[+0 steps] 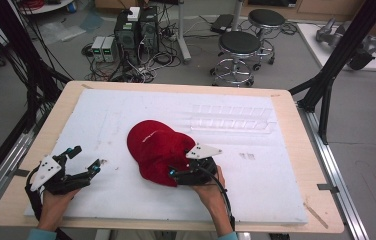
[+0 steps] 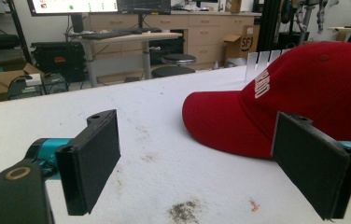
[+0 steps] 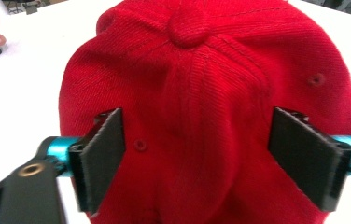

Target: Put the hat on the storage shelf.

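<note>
Red cap (image 1: 158, 150) sits near the middle of the white foam board (image 1: 126, 200) on the tabletop (image 1: 286, 100), crown up, brim toward 10 o'clock in the high view; nothing seen inside it, it lies opening-down. White lettering on its front panel shows in the left gripper view, cap (image 2: 304, 93) at 2 o'clock from that camera. Right gripper (image 1: 188, 172) is at the cap's 5 o'clock edge, held by the person's right hand (image 1: 211, 192); in the right gripper view its jaws straddle the back of the crown (image 3: 197, 116), one pad each side, still spread w/ red fabric between them, pads not seen pressing in, so released, not clamped. Left gripper (image 1: 83, 160) is at 8 o'clock of the cap, well apart from it, low over the board, left hand (image 1: 51, 205) behind it; jaws wide apart, nothing between them but bare board w/ a dark smudge (image 2: 185, 212) & a small red fleck (image 2: 254, 204). Clear plastic rack (image 1: 231, 117) lies at 1 o'clock of the cap, near but apart, empty as far as can be told. Beyond the tabletop at 12 o'clock: two black stools (image 1: 238, 47), computer boxes & cables (image 1: 136, 35) on the floor. Nothing stands between either gripper & the cap.
</note>
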{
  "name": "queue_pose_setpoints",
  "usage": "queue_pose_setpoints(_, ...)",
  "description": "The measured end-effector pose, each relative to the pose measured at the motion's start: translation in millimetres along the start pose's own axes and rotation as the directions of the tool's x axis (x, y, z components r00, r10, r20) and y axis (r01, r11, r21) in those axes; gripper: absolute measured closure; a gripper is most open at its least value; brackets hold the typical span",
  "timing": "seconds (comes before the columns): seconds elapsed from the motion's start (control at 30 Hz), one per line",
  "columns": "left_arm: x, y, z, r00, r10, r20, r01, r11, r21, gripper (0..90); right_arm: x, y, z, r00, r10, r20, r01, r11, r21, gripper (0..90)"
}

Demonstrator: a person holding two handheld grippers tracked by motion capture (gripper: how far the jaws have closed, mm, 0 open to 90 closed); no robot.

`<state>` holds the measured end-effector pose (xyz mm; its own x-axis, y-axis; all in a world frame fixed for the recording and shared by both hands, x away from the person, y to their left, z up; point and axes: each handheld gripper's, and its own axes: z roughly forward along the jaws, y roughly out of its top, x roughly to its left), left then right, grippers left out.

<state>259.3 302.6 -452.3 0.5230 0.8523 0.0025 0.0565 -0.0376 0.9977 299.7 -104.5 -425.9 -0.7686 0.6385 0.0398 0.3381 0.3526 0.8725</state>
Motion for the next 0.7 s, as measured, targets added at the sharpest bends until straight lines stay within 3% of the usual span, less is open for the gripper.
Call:
queue_pose_setpoints(0.03, 0.0, 0.0, 0.0, 1.0000, 0.000, 0.000, 0.000, 1.0000, 0.000, 15.9, 0.0, 0.0, 0.0, 1.0000, 0.000, 0.000, 0.000, 1.000, 0.000, 27.3)
queue_pose_setpoints(0.07, 0.0, 0.0, 0.0, 1.0000, 0.000, 0.000, 0.000, 1.0000, 0.000, 15.9, 0.7, 1.2, 1.5, 0.9985, -0.007, 0.054, 0.007, 1.000, 0.002, 34.4)
queue_pose_setpoints(0.1, 0.0, 0.0, 0.0, 1.0000, -0.001, 0.001, 0.001, 1.0000, -0.001, 15.9, 0.7, 1.2, 1.5, 0.9985, -0.007, 0.054, 0.007, 1.000, 0.002, 34.4)
queue_pose_setpoints(0.13, -0.1, 0.0, 0.0, 1.0000, -0.001, 0.000, 0.001, 1.0000, 0.000, 15.9, 1.1, 0.9, 2.1, 0.9995, 0.010, 0.029, -0.010, 1.000, 0.012, 44.0)
queue_pose_setpoints(0.17, -0.1, 0.0, 0.0, 1.0000, 0.000, 0.000, 0.000, 1.0000, 0.000, 15.9, 1.1, 0.9, 2.1, 0.9995, 0.010, 0.029, -0.010, 1.000, 0.012, 44.0)
queue_pose_setpoints(0.33, 0.0, 0.0, 0.1, 1.0000, 0.000, -0.001, 0.000, 1.0000, 0.000, 15.9, 4.3, 1.9, 3.9, 0.9979, -0.032, 0.057, 0.030, 0.999, 0.026, 56.9)
queue_pose_setpoints(0.4, 0.0, 0.0, 0.1, 1.0000, -0.002, -0.001, 0.002, 1.0000, 0.000, 15.9, 4.0, 2.5, 2.0, 0.9965, -0.036, 0.075, 0.034, 0.999, 0.020, 69.4)
queue_pose_setpoints(0.5, 0.1, 0.0, 0.1, 1.0000, -0.003, -0.003, 0.003, 1.0000, 0.001, 15.9, 2.8, 2.6, 0.6, 0.9956, -0.030, 0.088, 0.029, 0.999, 0.020, 74.3)
queue_pose_setpoints(0.53, 0.1, 0.0, 0.1, 1.0000, -0.002, -0.004, 0.002, 1.0000, 0.001, 15.9, 3.6, 3.2, -1.6, 0.9933, -0.041, 0.108, 0.040, 0.999, 0.016, 80.4)
queue_pose_setpoints(0.7, 0.0, 0.1, 0.1, 0.9999, -0.004, -0.010, 0.004, 1.0000, 0.002, 15.8, 5.3, 5.1, -4.3, 0.9893, -0.062, 0.132, 0.065, 0.998, -0.017, 86.5)
